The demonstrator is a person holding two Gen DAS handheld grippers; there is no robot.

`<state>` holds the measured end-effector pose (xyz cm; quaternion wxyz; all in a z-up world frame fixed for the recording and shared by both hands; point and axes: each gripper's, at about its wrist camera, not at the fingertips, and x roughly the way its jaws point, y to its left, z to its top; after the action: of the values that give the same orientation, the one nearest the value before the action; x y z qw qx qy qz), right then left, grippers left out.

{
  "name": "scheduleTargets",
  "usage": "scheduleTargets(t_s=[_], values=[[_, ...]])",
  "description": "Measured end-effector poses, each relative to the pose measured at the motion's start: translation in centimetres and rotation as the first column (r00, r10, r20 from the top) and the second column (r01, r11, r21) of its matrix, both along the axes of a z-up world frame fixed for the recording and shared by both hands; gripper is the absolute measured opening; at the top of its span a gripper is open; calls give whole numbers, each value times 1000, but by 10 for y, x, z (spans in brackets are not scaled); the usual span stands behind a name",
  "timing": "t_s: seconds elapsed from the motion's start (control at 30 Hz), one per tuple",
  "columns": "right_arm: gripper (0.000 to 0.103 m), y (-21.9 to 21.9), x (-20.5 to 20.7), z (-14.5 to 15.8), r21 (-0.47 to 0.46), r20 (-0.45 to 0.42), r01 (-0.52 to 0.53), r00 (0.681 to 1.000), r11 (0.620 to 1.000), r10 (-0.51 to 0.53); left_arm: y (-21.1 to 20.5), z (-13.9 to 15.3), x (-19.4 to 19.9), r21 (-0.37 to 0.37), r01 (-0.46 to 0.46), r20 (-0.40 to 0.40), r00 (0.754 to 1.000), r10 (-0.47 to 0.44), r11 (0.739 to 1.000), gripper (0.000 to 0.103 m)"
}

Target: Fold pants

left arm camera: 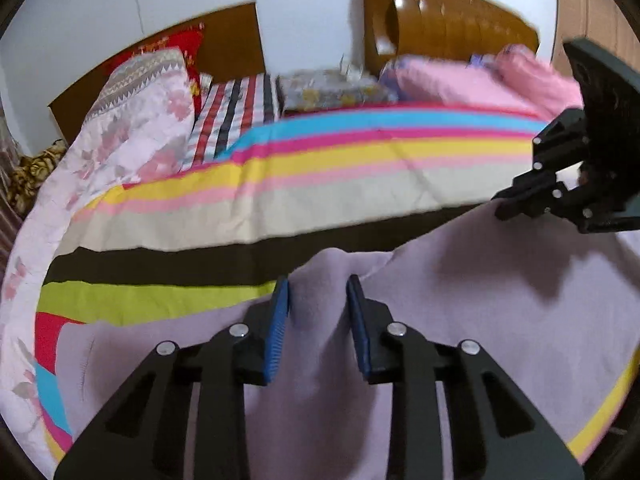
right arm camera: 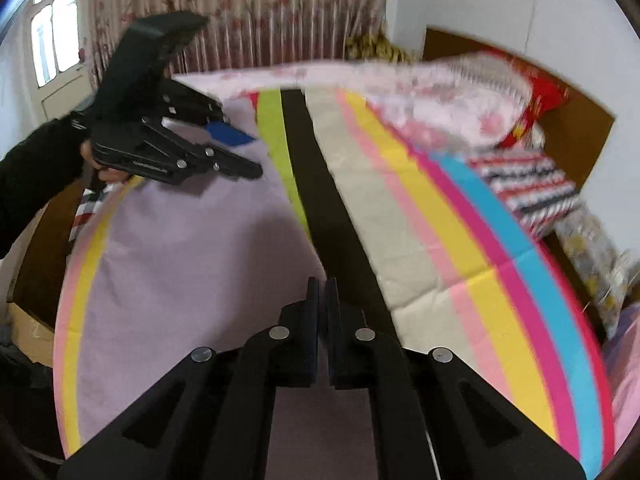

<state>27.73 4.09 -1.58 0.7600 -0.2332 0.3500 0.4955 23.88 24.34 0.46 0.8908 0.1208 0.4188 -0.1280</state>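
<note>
The lilac pants (left arm camera: 460, 300) lie spread on a striped bedsheet (left arm camera: 320, 184); they also show in the right wrist view (right arm camera: 192, 272). My left gripper (left arm camera: 318, 292) is open, its blue pads either side of a raised fold at the pants' far edge. It shows in the right wrist view (right arm camera: 244, 152), just above the cloth. My right gripper (right arm camera: 322, 292) is shut, or nearly so, at the pants' edge; cloth between the pads cannot be seen. It shows in the left wrist view (left arm camera: 508, 210), its tips at the pants' far right corner.
A floral quilt (left arm camera: 132, 128) is bunched at the sheet's left side with a red pillow (left arm camera: 180, 48) behind. Pink bedding (left arm camera: 480, 84) lies by a wooden headboard (left arm camera: 448, 24). Curtains (right arm camera: 240, 12) hang beyond the bed. A cardboard box (right arm camera: 28, 332) sits by the bed's near edge.
</note>
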Motion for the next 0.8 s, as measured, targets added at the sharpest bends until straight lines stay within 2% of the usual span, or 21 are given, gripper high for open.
scheduleTargets(t_s=[0.03,0.07,0.1,0.13,0.17,0.2,0.3,0.37,0.47,0.53,0.63,0.67,0.7,0.77,0.8], values=[[4,4,5,-12,-36,-6,14,1000,999,-15,-3,-11,6,39,-20,-26,999,21,999,43],[12,7,8,-22,-73,3,41,999,997,-41,-4,-19,10,65,-48,-28,998,50,997,61],[15,5,12,-28,-32,4,66,998,997,-66,-2,-26,11,83,-88,-11,996,89,993,73],[23,2,17,-29,-21,-28,84,996,996,-84,0,-26,9,74,-103,3,995,103,992,76],[35,-3,22,-27,-16,-58,118,991,993,-118,4,-25,6,58,-115,11,993,115,992,83],[38,-11,24,-21,14,-70,145,987,989,-143,7,-23,3,51,-124,18,992,124,991,89],[38,-47,27,0,122,-107,198,977,973,-185,18,-11,-15,76,-184,72,981,179,980,94],[38,-81,28,12,162,-98,264,963,951,-251,29,0,-33,47,-246,103,965,241,968,95],[38,-111,26,6,151,-121,327,943,933,-310,38,9,-59,-22,-291,135,947,292,956,98],[38,-117,15,-5,125,-156,313,943,941,-293,38,6,-75,-43,-312,142,939,314,949,99],[38,-111,1,-28,59,-183,264,951,963,-249,38,2,-94,-66,-376,159,910,382,924,98],[38,-109,1,-36,26,-183,268,948,963,-259,41,5,-104,-103,-404,168,894,416,909,98],[38,-110,0,-38,40,-175,267,951,963,-256,44,7,-110,-126,-422,177,881,439,898,98],[38,-117,3,-34,43,-217,305,932,951,-289,62,15,-132,-224,-477,191,834,518,850,99],[40,-118,2,-30,42,-197,325,930,945,-311,73,17,-140,-269,-504,183,810,557,821,101]])
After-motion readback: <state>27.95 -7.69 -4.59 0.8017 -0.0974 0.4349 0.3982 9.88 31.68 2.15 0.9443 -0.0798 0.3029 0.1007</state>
